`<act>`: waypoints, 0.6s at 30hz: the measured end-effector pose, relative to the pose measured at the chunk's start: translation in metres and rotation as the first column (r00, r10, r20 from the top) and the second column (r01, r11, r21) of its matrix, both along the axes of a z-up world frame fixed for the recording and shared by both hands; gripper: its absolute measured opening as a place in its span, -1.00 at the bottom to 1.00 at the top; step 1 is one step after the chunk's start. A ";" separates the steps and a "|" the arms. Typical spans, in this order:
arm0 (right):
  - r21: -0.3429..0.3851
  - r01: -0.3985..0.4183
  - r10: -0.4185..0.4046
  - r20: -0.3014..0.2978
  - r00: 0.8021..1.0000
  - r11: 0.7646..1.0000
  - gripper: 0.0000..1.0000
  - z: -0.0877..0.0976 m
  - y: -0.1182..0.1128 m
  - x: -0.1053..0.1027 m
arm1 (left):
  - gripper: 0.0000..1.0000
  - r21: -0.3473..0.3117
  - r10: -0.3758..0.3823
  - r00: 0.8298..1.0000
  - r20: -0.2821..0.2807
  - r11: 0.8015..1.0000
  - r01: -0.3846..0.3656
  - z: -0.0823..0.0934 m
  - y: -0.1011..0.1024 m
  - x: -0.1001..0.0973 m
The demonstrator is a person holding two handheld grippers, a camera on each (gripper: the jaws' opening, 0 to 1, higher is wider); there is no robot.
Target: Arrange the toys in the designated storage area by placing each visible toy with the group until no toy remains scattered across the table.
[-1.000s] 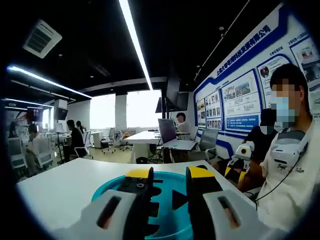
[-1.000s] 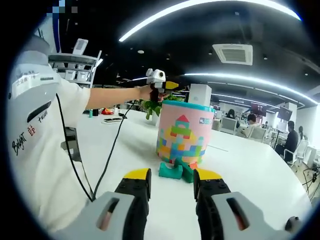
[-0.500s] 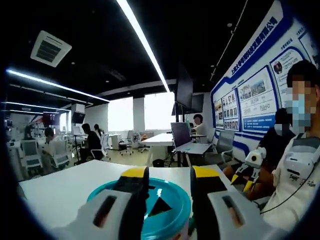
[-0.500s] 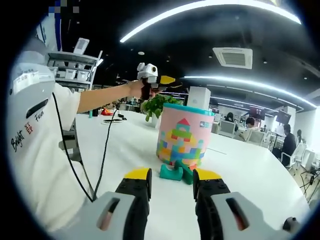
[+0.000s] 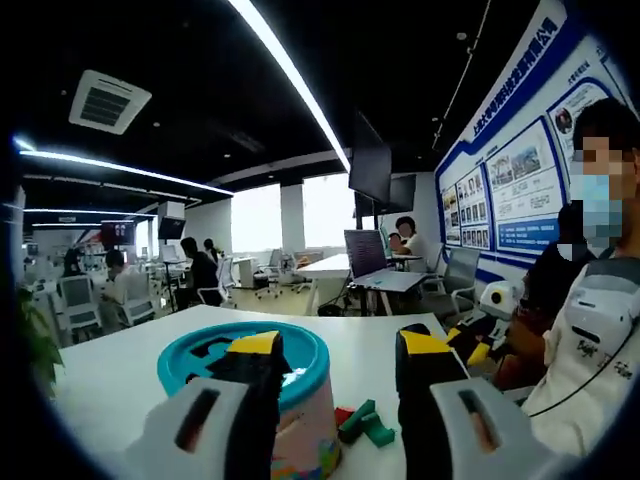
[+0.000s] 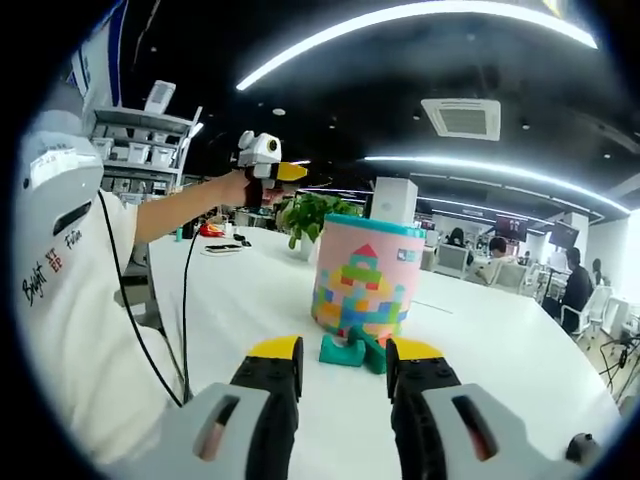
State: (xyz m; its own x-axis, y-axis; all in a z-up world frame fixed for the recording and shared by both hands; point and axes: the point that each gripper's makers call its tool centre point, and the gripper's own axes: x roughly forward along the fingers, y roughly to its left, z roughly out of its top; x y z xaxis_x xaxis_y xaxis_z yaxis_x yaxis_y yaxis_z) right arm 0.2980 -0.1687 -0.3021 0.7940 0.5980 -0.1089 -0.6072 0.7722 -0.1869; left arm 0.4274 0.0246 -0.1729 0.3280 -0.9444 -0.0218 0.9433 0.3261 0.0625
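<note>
While I hold my right hand-held gripper (image 6: 343,362) low over the white counter (image 6: 490,340), its jaws stand apart and empty, the green blocks (image 6: 352,350) at twelve o'clock, touching the pink bucket (image 6: 366,283). My left hand-held gripper (image 5: 335,355) hangs open, empty, above the bucket's teal lid (image 5: 190,358).

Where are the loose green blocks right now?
In the right gripper view, the green blocks lie on the table touching the pink bucket's base, just beyond the right tool.
</note>
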 end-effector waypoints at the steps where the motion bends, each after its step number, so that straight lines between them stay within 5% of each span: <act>1: 0.000 0.001 -0.001 -0.001 1.000 1.000 -0.33 0.000 0.000 0.000 | -0.07 0.020 -0.003 1.000 0.009 1.000 0.003 -0.003 0.000 -0.002; 7: -0.005 0.010 -0.010 -0.013 1.000 1.000 -0.33 -0.005 -0.002 0.000 | -0.06 0.039 0.009 1.000 -0.028 0.999 -0.008 -0.020 -0.009 -0.029; 13: -0.023 0.011 -0.012 -0.035 0.999 1.000 -0.33 -0.010 -0.002 0.001 | -0.08 -0.010 0.004 0.998 -0.056 1.000 -0.005 -0.017 -0.020 -0.060; 18: -0.015 0.005 -0.006 -0.041 0.999 1.000 -0.32 -0.009 0.000 0.000 | -0.08 0.056 0.069 0.997 -0.021 0.996 -0.068 -0.032 -0.018 -0.059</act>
State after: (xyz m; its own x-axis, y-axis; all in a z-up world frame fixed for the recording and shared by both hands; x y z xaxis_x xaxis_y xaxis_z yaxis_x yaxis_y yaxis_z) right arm 0.2976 -0.1689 -0.3115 0.7920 0.5916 -0.1506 -0.6103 0.7730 -0.1733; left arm 0.3683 0.0064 -0.2047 0.3907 -0.9169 -0.0819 0.9202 0.3867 0.0609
